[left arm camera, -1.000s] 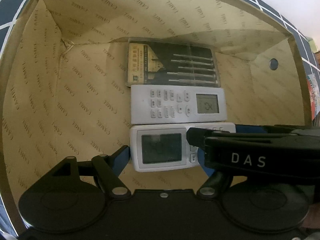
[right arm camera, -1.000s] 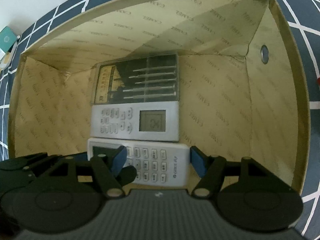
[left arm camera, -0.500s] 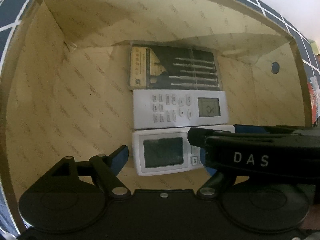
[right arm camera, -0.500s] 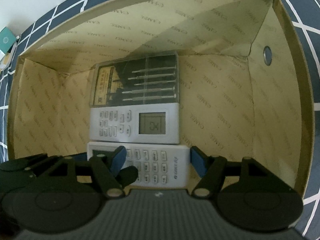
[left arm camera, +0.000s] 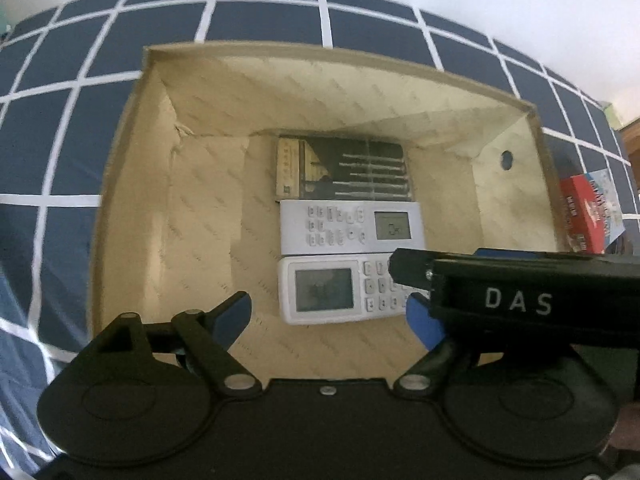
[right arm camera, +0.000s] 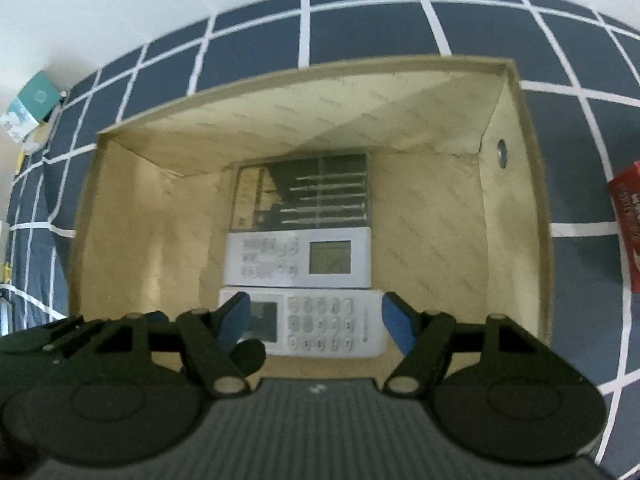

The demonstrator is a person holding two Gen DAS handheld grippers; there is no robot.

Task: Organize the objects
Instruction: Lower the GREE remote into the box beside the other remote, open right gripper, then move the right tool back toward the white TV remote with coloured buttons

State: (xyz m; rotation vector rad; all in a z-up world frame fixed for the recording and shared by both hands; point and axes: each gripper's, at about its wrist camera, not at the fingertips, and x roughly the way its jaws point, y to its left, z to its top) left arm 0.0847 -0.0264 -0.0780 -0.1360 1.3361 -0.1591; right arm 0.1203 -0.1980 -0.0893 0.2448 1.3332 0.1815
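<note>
An open cardboard box (left arm camera: 320, 50) (right arm camera: 300, 72) holds three things side by side. At the back lies a dark screwdriver set case (left arm camera: 344, 170) (right arm camera: 304, 196), then a grey remote (left arm camera: 348, 226) (right arm camera: 296, 258), and nearest me a white remote (left arm camera: 324, 290) (right arm camera: 320, 326). My left gripper (left arm camera: 328, 312) hovers above the white remote's screen end, its jaws opening and pressing on nothing. My right gripper (right arm camera: 316, 316) hangs over the keypad end, open, with the remote lying flat on the box floor below. The right tool's black housing (left arm camera: 516, 300) hides part of the keypad in the left wrist view.
The box stands on a dark blue cloth with white grid lines (left arm camera: 260, 12) (right arm camera: 360, 24). A red packet (left arm camera: 588, 208) (right arm camera: 628, 216) lies just outside the box's right wall. A teal and white carton (right arm camera: 32, 108) sits far left. The box floor left of the remotes is bare.
Both grippers have risen, so the whole box rim and the cloth around it now show. The left jaws have spread wider. The white remote stays on the box floor.
</note>
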